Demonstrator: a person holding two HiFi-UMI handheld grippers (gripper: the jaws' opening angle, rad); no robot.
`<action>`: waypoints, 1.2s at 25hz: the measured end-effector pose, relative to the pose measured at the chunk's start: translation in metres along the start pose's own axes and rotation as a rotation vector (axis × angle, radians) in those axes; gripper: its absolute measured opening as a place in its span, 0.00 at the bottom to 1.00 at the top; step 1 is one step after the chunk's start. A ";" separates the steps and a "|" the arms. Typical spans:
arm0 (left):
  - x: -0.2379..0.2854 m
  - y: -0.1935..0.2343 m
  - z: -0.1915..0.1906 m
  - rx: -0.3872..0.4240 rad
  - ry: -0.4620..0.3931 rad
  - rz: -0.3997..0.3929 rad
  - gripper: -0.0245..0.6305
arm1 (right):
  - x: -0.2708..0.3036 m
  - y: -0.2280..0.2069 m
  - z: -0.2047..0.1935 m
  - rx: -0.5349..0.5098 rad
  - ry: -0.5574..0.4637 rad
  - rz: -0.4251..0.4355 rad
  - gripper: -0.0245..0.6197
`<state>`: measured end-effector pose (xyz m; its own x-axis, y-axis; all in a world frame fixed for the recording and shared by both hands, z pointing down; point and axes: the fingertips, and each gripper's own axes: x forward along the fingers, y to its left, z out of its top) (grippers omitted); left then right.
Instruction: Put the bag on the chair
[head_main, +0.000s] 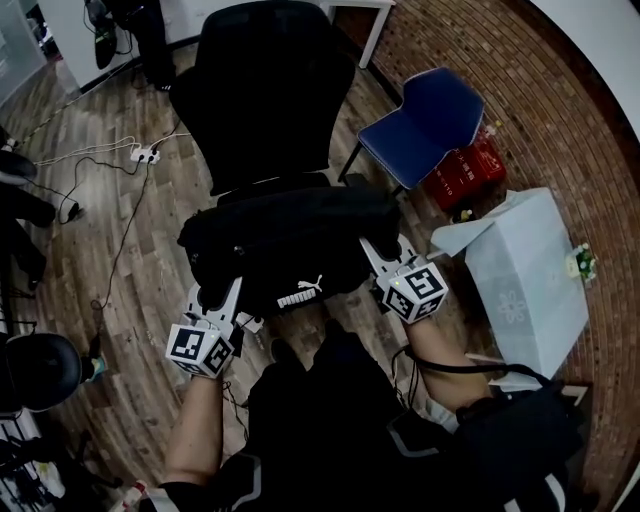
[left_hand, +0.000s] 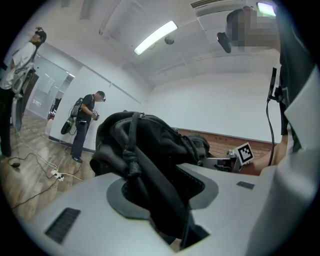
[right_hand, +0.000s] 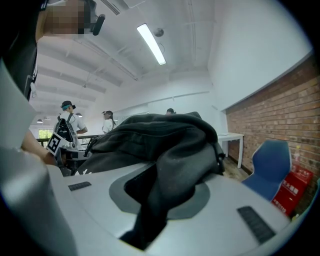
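While black bag (head_main: 290, 245) is held level before black office chair (head_main: 265, 90), left gripper (head_main: 222, 298) jaws clamp its fabric; right gripper (head_main: 378, 258) jaws likewise, closer together

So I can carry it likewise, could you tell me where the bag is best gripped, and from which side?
Pinch a fabric fold at each end, coming level from the near side. The bag is soft and long, crosswise at the chair, so one grip would probably let it sag; the left gripper and right gripper hold it so.
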<state>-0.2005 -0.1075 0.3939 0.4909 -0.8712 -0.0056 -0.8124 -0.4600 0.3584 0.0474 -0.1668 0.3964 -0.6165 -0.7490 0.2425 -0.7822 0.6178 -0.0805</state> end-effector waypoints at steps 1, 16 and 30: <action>0.002 0.004 -0.005 -0.008 0.010 0.007 0.28 | 0.004 -0.002 -0.004 -0.001 0.007 0.000 0.15; 0.052 0.048 -0.070 -0.061 0.146 0.143 0.28 | 0.072 -0.054 -0.075 0.094 0.120 0.064 0.15; 0.111 0.092 -0.127 -0.133 0.245 0.253 0.28 | 0.144 -0.111 -0.133 0.168 0.237 0.134 0.15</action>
<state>-0.1814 -0.2248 0.5447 0.3538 -0.8802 0.3163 -0.8774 -0.1951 0.4384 0.0571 -0.3117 0.5687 -0.6922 -0.5751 0.4360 -0.7118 0.6439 -0.2806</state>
